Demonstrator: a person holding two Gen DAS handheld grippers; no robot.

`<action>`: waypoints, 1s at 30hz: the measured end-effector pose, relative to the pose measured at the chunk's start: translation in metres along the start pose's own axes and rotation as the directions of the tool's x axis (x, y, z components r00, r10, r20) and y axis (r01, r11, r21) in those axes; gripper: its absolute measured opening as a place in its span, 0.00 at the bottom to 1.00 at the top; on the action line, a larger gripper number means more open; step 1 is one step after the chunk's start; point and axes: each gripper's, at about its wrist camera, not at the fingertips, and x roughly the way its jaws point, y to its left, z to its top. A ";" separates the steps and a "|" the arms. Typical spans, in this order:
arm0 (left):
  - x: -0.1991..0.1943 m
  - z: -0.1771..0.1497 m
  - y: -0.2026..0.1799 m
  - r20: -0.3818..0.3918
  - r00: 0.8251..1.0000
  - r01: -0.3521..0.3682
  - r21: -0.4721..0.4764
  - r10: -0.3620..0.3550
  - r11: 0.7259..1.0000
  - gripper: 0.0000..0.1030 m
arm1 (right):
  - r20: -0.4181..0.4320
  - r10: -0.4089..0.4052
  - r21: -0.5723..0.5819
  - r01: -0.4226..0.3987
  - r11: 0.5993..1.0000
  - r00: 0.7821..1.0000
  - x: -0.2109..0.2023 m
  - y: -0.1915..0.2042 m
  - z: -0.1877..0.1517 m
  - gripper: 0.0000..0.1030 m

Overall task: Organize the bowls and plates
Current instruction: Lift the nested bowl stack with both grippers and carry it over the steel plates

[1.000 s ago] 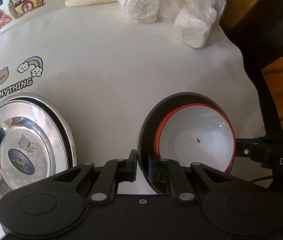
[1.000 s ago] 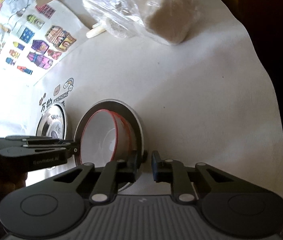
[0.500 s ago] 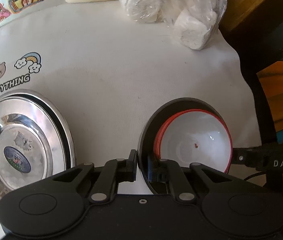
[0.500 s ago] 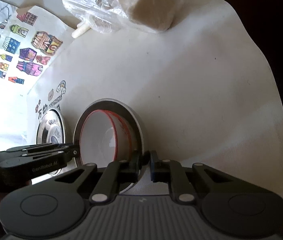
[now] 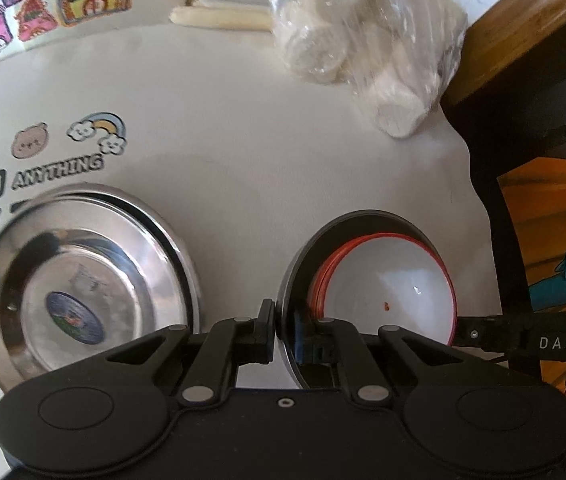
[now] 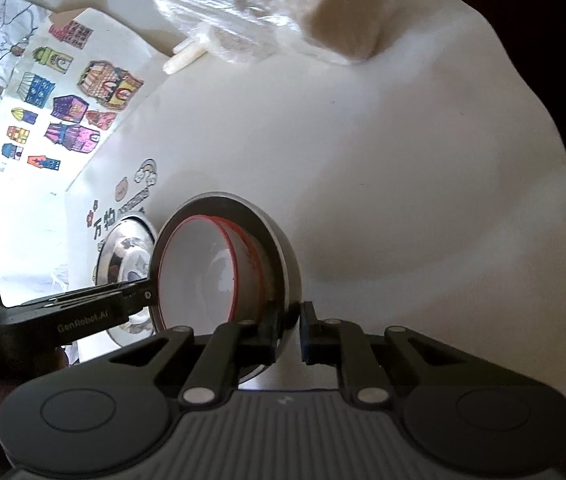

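Stickers: lying at the far left edge of the table, coloured houses, with a bear and rainbow print nearer in
Steel plates: sitting stacked on the table at the left, shiny, a round label showing in the middle of the top one
Left gripper: pinching the left rim of the steel bowl, one finger outside the wall and the blue-padded one inside, jaws narrow
Steel bowl: sitting right of the plates, apart from them, gripped on both sides
White bowls: nesting inside the steel bowl, red rims showing, a small red speck lying in the top one
Right gripper: closing narrow on the right rim of the steel bowl, opposite the left one
Bag: lying at the far right of the table, clear plastic wrapping white rolls
Pale sticks: lying just left of the bag
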 end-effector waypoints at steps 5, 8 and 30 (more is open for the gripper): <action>-0.012 0.001 0.017 0.008 1.000 0.009 0.005 -0.009 1.000 0.06 | 0.014 0.000 -0.007 0.000 1.000 1.000 0.005 0.022 -0.003 0.12; -0.020 0.002 0.029 0.016 1.000 0.015 0.008 -0.015 1.000 0.06 | 0.021 0.000 -0.012 0.000 1.000 1.000 0.008 0.034 -0.005 0.12; -0.073 -0.010 0.115 0.081 0.997 0.001 -0.077 0.005 0.997 0.06 | -0.004 0.025 -0.119 -0.025 0.993 1.000 0.052 0.117 -0.011 0.12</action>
